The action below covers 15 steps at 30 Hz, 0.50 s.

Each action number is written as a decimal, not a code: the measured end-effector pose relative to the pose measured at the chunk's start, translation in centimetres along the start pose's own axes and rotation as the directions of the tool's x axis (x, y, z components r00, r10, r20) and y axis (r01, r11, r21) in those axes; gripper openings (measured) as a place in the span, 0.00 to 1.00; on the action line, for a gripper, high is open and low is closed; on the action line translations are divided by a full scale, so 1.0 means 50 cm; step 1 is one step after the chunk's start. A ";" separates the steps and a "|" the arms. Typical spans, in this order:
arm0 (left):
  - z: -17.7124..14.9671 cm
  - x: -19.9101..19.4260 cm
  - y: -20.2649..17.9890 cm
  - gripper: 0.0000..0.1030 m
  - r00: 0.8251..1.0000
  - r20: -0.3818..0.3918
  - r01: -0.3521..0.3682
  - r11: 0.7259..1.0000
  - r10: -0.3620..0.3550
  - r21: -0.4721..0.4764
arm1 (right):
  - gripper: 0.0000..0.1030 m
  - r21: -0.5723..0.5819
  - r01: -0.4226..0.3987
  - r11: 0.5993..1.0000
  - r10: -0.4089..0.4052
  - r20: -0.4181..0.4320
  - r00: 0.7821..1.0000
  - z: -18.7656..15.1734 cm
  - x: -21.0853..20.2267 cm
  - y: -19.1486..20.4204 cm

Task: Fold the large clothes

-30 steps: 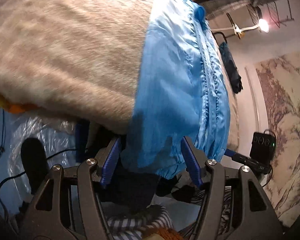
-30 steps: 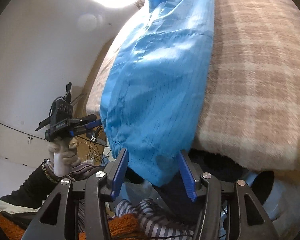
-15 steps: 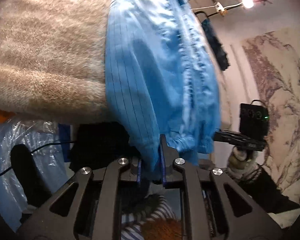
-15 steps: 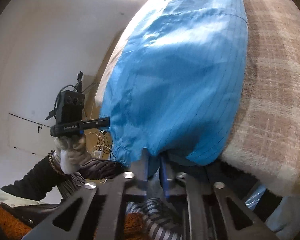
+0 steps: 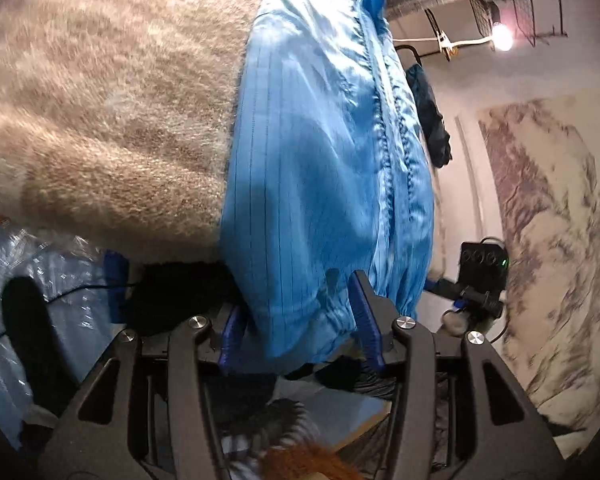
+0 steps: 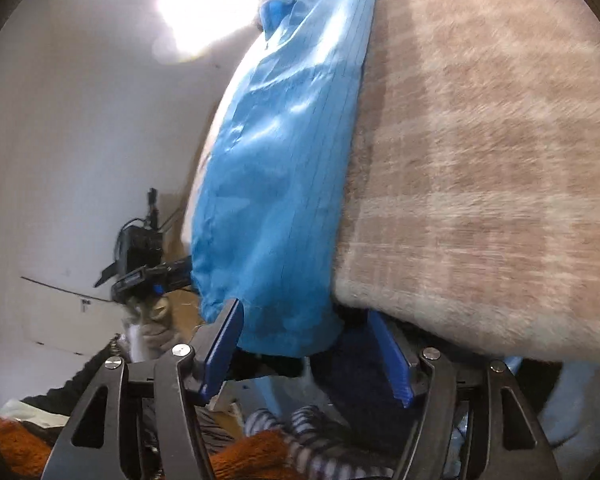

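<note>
A shiny blue zip jacket (image 5: 320, 160) lies along a beige plaid blanket (image 5: 108, 100), its gathered hem hanging over the near edge. My left gripper (image 5: 298, 320) is open, its blue pads either side of the hem's left corner. In the right wrist view the same jacket (image 6: 284, 168) hangs over the blanket (image 6: 492, 152). My right gripper (image 6: 308, 344) is open, with the hem's right corner hanging loose between its pads. Each gripper shows in the other's view: the right one (image 5: 476, 296), the left one (image 6: 144, 272).
Below the blanket edge lie clear plastic wrap (image 5: 44, 280), dark clothes and a striped garment (image 6: 296, 432) on an orange knit (image 6: 16, 440). A dark garment (image 5: 432, 120) hangs on the wall by a lamp (image 5: 502, 40). A patterned wall panel (image 5: 548, 220) is at the right.
Both grippers were open a second ago, pinched the jacket's hem half a second ago, and now stand open again. The hem hangs loose between their pads.
</note>
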<state>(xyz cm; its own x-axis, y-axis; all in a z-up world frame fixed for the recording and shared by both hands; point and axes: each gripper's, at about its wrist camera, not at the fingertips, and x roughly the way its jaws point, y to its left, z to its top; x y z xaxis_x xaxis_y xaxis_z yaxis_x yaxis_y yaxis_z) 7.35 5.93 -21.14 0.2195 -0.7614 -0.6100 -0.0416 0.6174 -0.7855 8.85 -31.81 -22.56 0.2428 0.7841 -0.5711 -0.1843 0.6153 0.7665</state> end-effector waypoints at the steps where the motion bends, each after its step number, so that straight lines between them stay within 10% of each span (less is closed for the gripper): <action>1: 0.002 0.006 0.004 0.47 1.000 0.000 0.014 1.000 -0.014 -0.013 | 0.66 -0.016 -0.002 1.000 0.002 -0.004 1.000 -0.002 0.008 0.005; 6: 0.006 0.041 0.034 0.47 0.998 -0.013 0.065 0.995 -0.066 -0.076 | 0.61 -0.012 -0.079 0.997 0.079 -0.008 0.997 0.003 0.050 -0.002; 8: 0.003 0.055 0.039 0.43 0.996 -0.036 0.075 0.993 -0.078 -0.091 | 0.43 0.008 -0.090 0.996 0.090 -0.018 0.996 0.007 0.061 -0.013; 15: -0.009 0.025 -0.005 0.11 0.995 -0.068 0.070 0.996 -0.074 -0.063 | 0.15 0.005 -0.196 0.981 0.197 -0.031 0.980 -0.008 0.064 0.045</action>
<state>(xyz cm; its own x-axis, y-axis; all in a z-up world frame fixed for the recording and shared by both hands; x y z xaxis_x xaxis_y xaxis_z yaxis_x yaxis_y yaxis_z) 7.21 4.72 -21.77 0.1548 -0.8167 -0.5560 -0.0871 0.5493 -0.8311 8.85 -27.90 -22.78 0.1719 0.8919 -0.4183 -0.2235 0.4488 0.8652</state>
